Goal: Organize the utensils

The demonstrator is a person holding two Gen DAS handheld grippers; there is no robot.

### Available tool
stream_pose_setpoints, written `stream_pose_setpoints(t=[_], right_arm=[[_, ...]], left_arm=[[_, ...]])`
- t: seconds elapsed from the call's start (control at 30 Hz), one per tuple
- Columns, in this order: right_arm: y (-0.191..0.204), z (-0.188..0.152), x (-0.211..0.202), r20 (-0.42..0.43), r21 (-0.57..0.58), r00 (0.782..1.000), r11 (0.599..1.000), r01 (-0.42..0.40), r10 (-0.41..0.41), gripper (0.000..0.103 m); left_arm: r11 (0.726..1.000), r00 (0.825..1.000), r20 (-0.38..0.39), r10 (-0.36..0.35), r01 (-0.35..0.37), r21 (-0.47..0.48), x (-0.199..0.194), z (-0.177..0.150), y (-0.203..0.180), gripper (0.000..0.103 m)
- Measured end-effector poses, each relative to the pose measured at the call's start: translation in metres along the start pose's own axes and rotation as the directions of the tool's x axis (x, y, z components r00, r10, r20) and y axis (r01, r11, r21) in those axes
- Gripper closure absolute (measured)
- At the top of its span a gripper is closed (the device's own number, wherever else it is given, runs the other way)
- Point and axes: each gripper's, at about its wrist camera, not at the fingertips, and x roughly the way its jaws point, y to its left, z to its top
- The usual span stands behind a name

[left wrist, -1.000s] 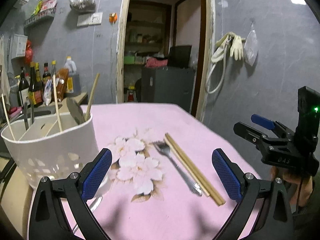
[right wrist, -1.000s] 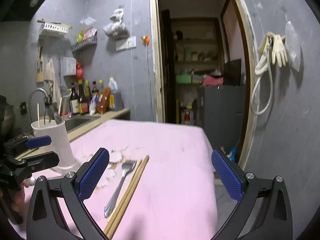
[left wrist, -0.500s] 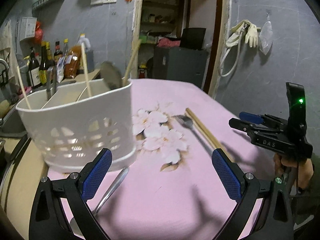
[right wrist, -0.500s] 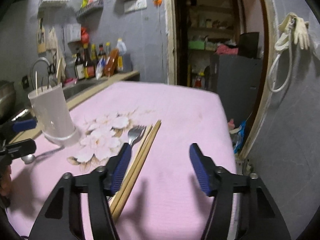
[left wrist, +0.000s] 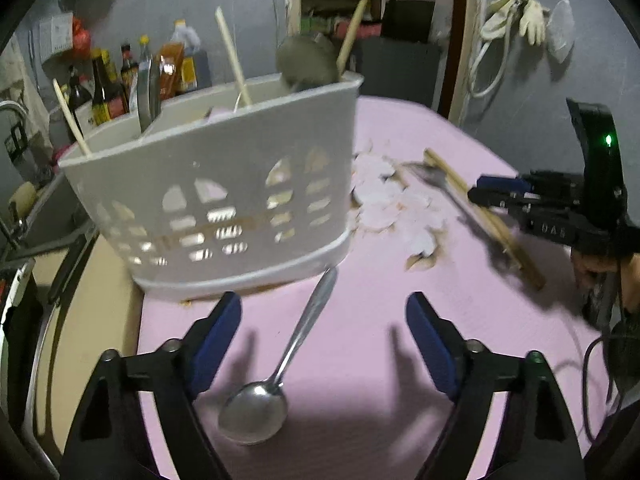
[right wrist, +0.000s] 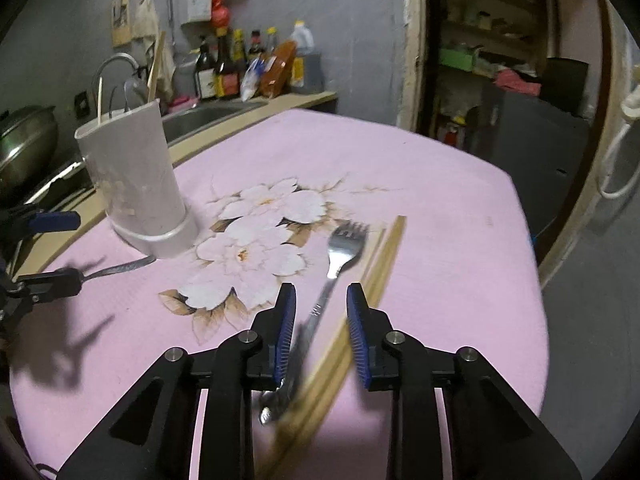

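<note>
Left gripper jaws were closing, unclenched, astride the spoon lying near the pink tablecloth's left edge, handle touching the white caddy. Right gripper was closing, not yet clamped, over fork and chopsticks; open cloth rightward.

A tabletop covered in pink cloth with a white flower print carries a white perforated plastic utensil holder near its left edge. A steel spoon lies just in front of the holder. To the right, a steel fork lies beside a pair of wooden chopsticks, roughly parallel.
</note>
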Motion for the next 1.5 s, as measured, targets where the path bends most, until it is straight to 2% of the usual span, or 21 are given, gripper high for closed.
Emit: stream_pose_setpoints(t=[0.17, 0.27, 0.3, 0.47, 0.5, 0.57, 0.63, 0.73, 0.83, 0.97, 1.13, 1.3, 1.5], right_arm=[[-0.005, 0.012, 0.021, -0.057, 0.021, 0.998, 1.0, -0.017, 0.018, 0.081], [-0.009, 0.016, 0.032, -0.1, 0.036, 0.995, 0.999, 0.001, 0.003, 0.081], [-0.01, 0.017, 0.035, -0.11, 0.041, 0.994, 0.999, 0.004, 0.0, 0.081], [-0.015, 0.025, 0.047, -0.139, 0.042, 0.99, 0.998, 0.04, -0.034, 0.081], [-0.016, 0.026, 0.049, -0.143, 0.042, 0.989, 0.998, 0.041, -0.035, 0.081], [-0.017, 0.031, 0.055, -0.15, 0.038, 0.988, 0.998, 0.046, -0.04, 0.081], [-0.018, 0.034, 0.06, -0.156, 0.042, 0.987, 0.998, 0.043, -0.036, 0.081], [-0.018, 0.034, 0.064, -0.175, 0.044, 0.984, 0.999, 0.026, -0.018, 0.082], [-0.016, 0.03, 0.065, -0.173, 0.044, 0.985, 0.999, 0.02, -0.012, 0.09], [-0.01, 0.025, 0.058, -0.163, 0.058, 0.986, 0.998, -0.024, 0.033, 0.096], [0.003, 0.012, 0.042, -0.149, 0.074, 0.983, 0.993, -0.093, 0.103, 0.097], [0.01, -0.002, 0.021, -0.125, 0.115, 0.976, 0.98, -0.163, 0.177, 0.098], [0.017, -0.009, 0.012, -0.118, 0.12, 0.971, 0.973, -0.195, 0.209, 0.098]], left_arm=[[1.0, 0.994, -0.106, -0.027, 0.028, 0.009, 0.015, -0.004, 0.01, 0.049], [1.0, 0.983, -0.183, -0.025, 0.027, 0.008, 0.025, -0.007, 0.015, 0.058], [1.0, 0.977, -0.21, -0.03, 0.03, -0.001, 0.029, -0.008, 0.019, 0.058], [0.997, 0.968, -0.239, -0.075, 0.071, -0.023, 0.032, -0.005, 0.026, 0.068], [0.997, 0.966, -0.245, -0.078, 0.075, -0.023, 0.032, -0.004, 0.027, 0.072], [0.997, 0.964, -0.253, -0.08, 0.075, -0.028, 0.034, -0.002, 0.028, 0.088], [0.997, 0.963, -0.258, -0.08, 0.074, -0.036, 0.034, 0.0, 0.029, 0.092], [0.996, 0.963, -0.257, -0.084, 0.071, -0.06, 0.033, -0.001, 0.03, 0.092], [0.993, 0.966, -0.241, -0.094, 0.074, -0.091, 0.03, -0.002, 0.029, 0.093], [0.98, 0.966, -0.212, -0.147, 0.114, -0.162, 0.029, -0.001, 0.027, 0.096], [0.966, 0.962, -0.193, -0.191, 0.15, -0.209, 0.027, -0.002, 0.023, 0.098], [0.97, 0.946, -0.25, -0.205, 0.162, -0.182, 0.027, 0.004, 0.019, 0.097], [0.975, 0.921, -0.326, -0.213, 0.179, -0.132, 0.031, 0.015, 0.021, 0.097]])
